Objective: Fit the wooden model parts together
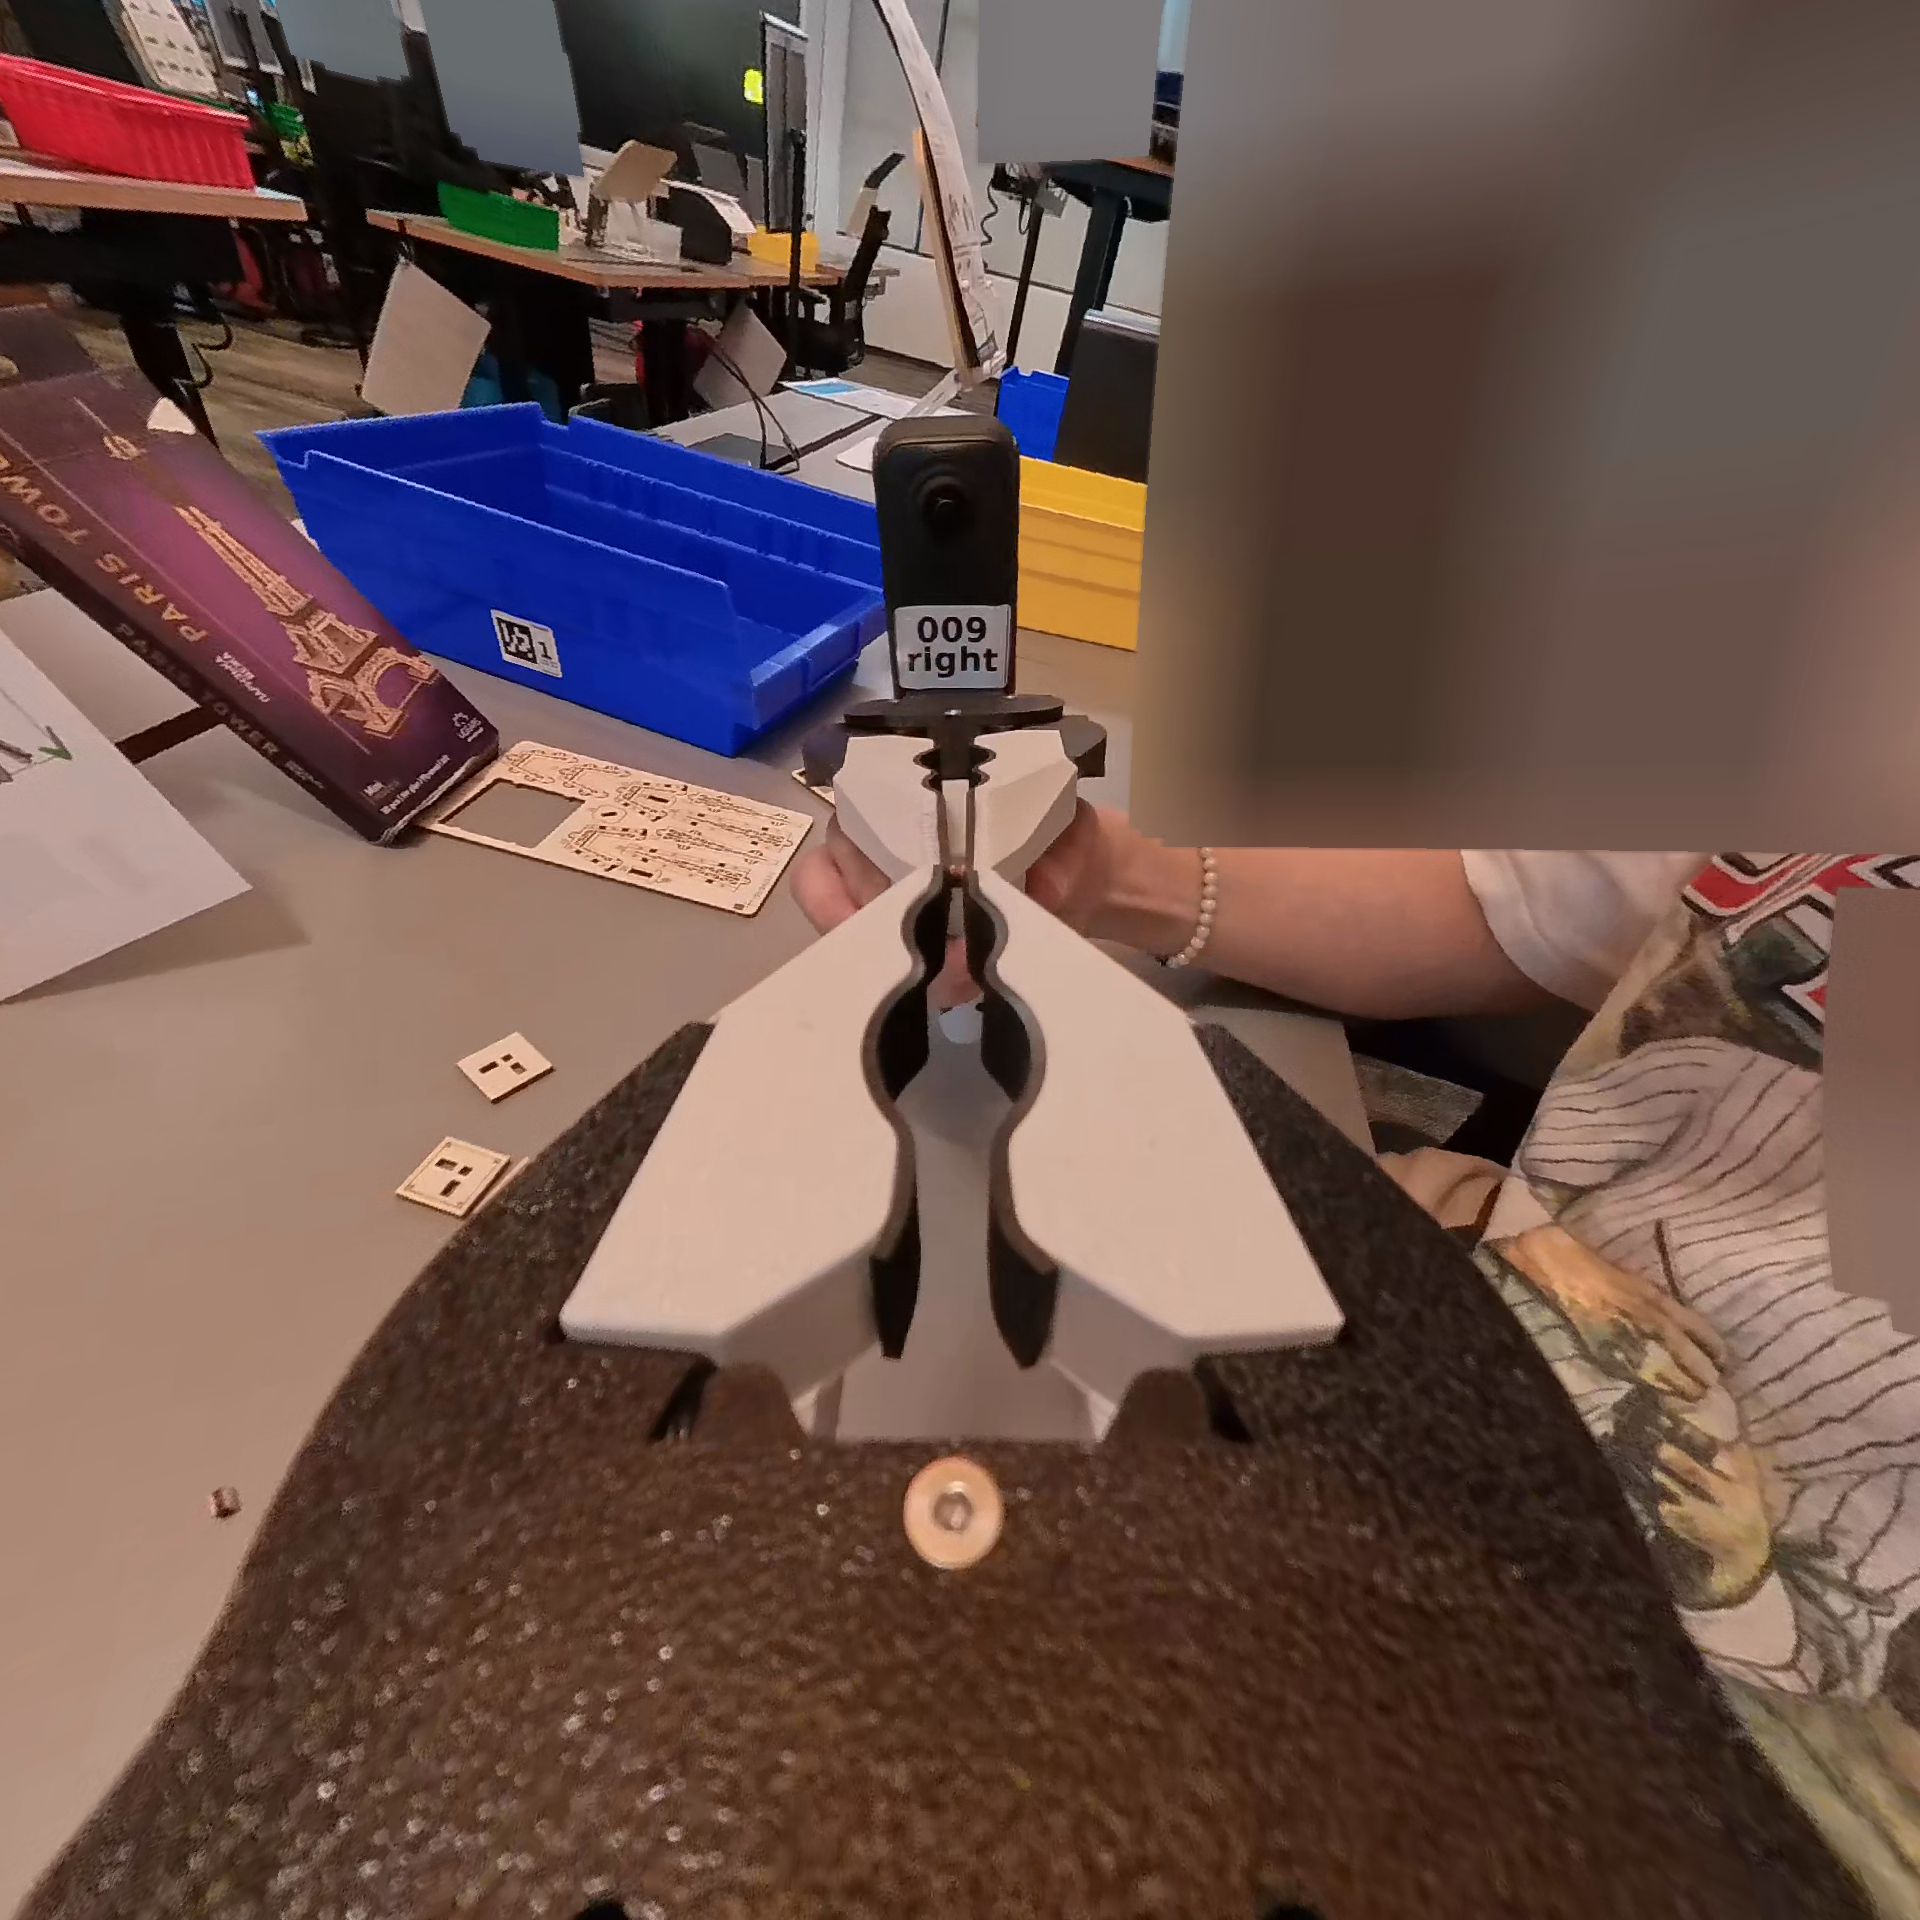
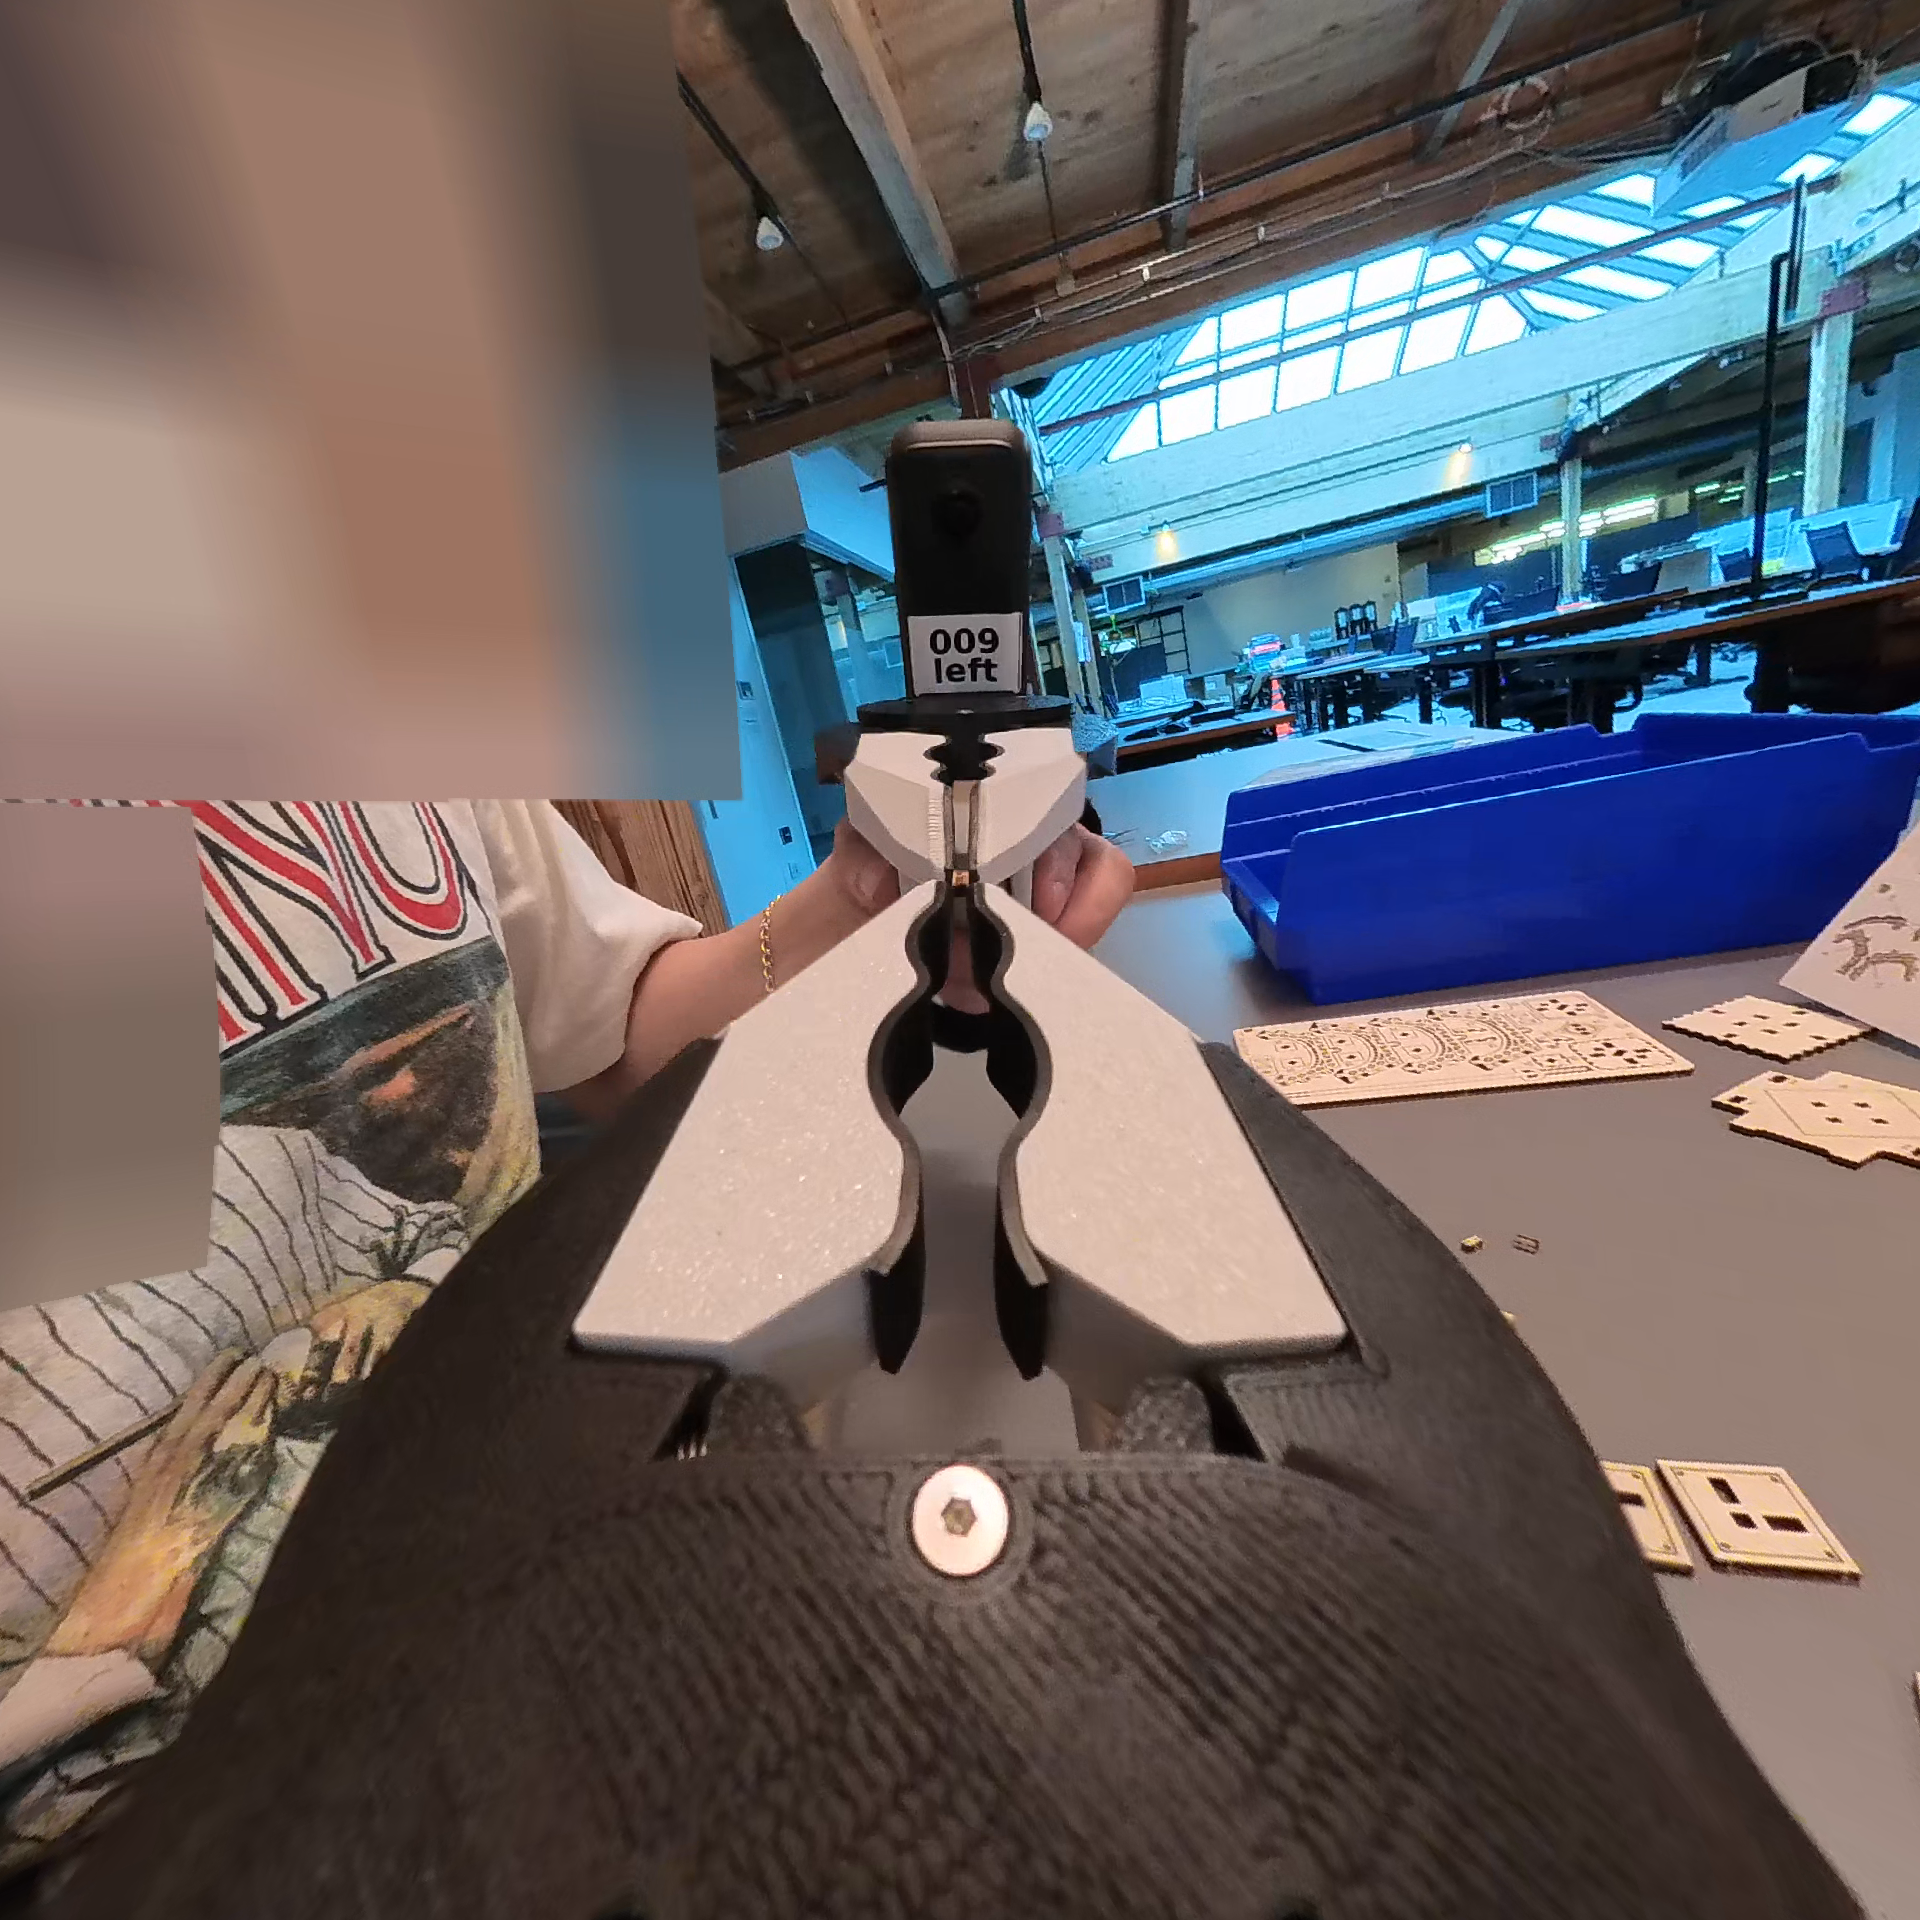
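The left claw (image 1: 954, 873) has its fingers closed together at the tips, meeting the right claw (image 2: 958, 878) tip to tip above the table (image 1: 260, 1091); the right's fingers are likewise pressed together. A tiny wooden part (image 2: 960, 879) sits pinched where the tips meet, too small to tell which claw grips it. Loose squares (image 1: 505, 1064) lie on the table. Farther off lies a wooden sheet (image 1: 634, 821), then the blue bin (image 1: 582, 561), which looks empty, and a yellow bin (image 1: 1081, 561) whose inside is hidden.
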A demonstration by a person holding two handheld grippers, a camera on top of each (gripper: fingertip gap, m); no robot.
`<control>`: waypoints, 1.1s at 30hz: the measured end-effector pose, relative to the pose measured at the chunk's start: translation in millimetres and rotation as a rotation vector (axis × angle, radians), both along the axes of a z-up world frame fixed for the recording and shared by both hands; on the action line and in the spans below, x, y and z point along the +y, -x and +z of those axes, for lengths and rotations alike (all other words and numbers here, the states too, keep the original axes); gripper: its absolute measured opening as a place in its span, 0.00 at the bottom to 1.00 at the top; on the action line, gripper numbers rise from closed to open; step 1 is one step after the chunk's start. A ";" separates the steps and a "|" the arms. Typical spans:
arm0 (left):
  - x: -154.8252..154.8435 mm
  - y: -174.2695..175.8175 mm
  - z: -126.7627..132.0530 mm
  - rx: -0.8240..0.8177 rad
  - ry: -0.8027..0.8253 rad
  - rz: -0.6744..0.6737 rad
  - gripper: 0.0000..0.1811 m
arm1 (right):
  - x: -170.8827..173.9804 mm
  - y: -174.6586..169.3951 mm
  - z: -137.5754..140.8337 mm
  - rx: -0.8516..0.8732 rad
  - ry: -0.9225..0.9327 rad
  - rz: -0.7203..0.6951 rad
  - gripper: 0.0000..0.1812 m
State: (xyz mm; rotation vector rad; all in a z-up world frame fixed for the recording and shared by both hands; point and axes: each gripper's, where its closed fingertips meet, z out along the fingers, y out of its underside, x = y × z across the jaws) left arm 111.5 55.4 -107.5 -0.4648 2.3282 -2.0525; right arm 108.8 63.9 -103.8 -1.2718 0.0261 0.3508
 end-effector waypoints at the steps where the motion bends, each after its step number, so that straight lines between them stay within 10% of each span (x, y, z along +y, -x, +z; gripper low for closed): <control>1: 0.2 -0.8 -0.1 0.009 0.004 0.004 0.00 | 0.1 -0.8 -0.2 0.002 0.000 -0.005 0.00; 19: 30.0 -34.7 -60.5 0.150 -0.280 0.193 0.00 | -12.4 -80.5 -54.2 -0.177 0.358 -0.559 0.29; 33: 61.9 -20.8 -107.4 0.355 -0.608 0.205 0.00 | -21.0 -99.7 -82.4 -0.386 0.623 -0.743 0.26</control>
